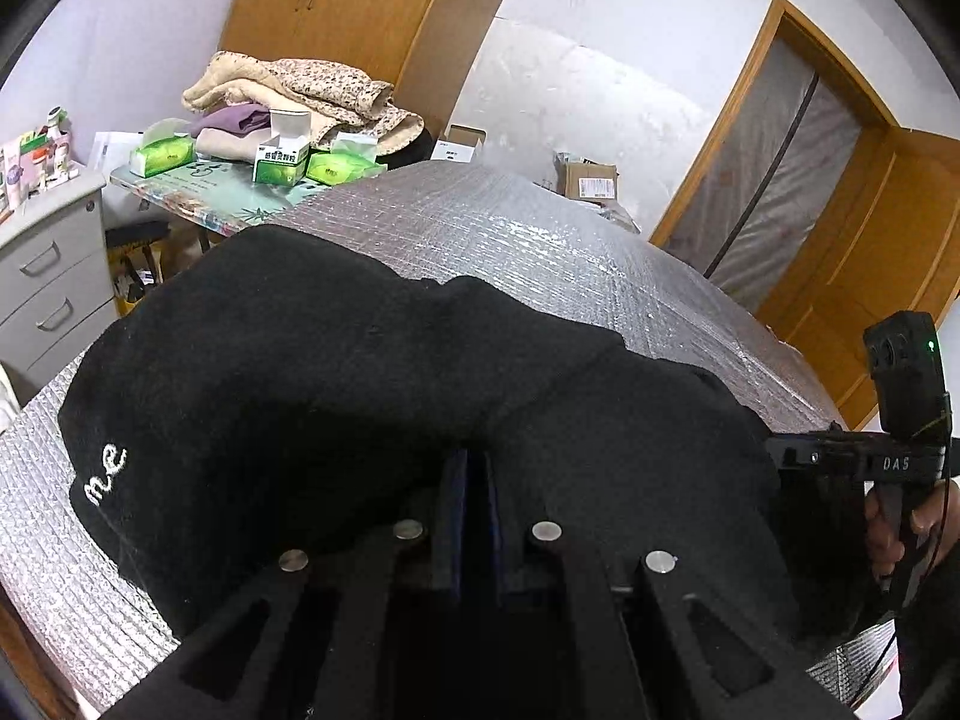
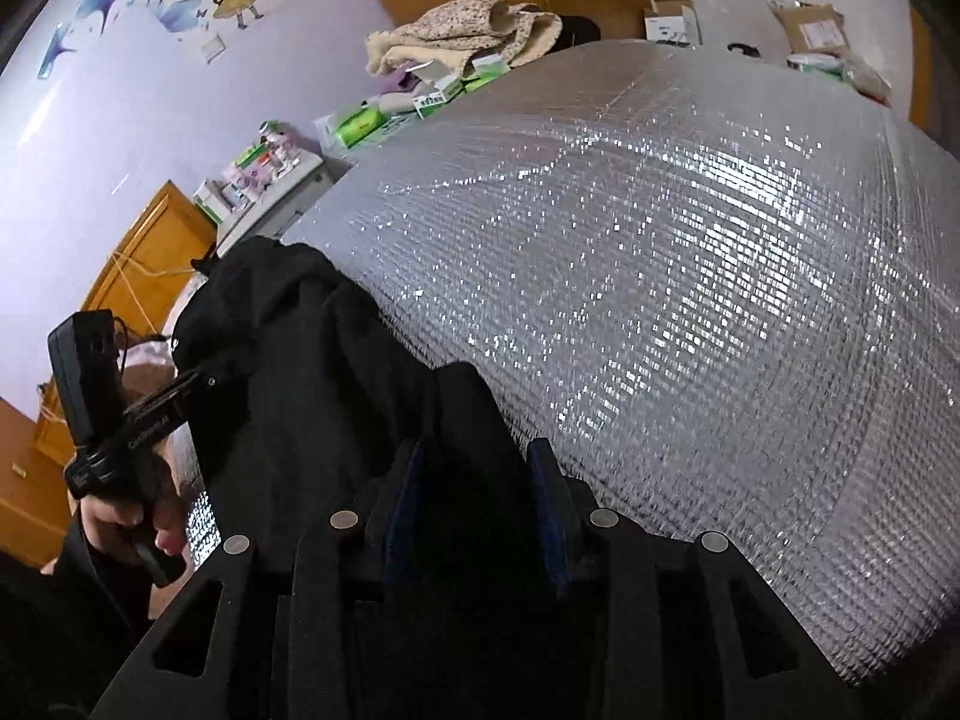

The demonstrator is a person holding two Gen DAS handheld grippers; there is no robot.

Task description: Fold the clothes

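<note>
Right at the near edge of the silver quilted mat [image 2: 690, 252], the left gripper [image 1: 474, 480] has its blue pads pressed nearly together on a pinch of the black garment [image 1: 336, 372], so that corner is firmly held. Beside it, the right gripper [image 2: 474, 480] shows its fingers [image 2: 543, 480] standing well apart, with a hump of the same dark cloth lying between them but not squeezed, as far as the view tells. In the left wrist view the right tool's handle sits in a hand [image 1: 894, 531] at the garment's right edge; in the right wrist view the other hand [image 2: 129, 519] grips its handle at the cloth's left side.

Further out, the garment lies heaped and rumpled on the mat, white lettering [image 1: 105, 474] showing on one lobe, no crisp fold line anywhere. My read: early going, perhaps one flap thrown over, squaring up and the remaining folds all to come.

Beyond the mat's bare far stretch, a side table [image 1: 198, 204] carries green tissue packs [image 1: 162, 156] and a pile of blankets [image 1: 300, 96], before a wooden wardrobe [image 1: 360, 6].
</note>
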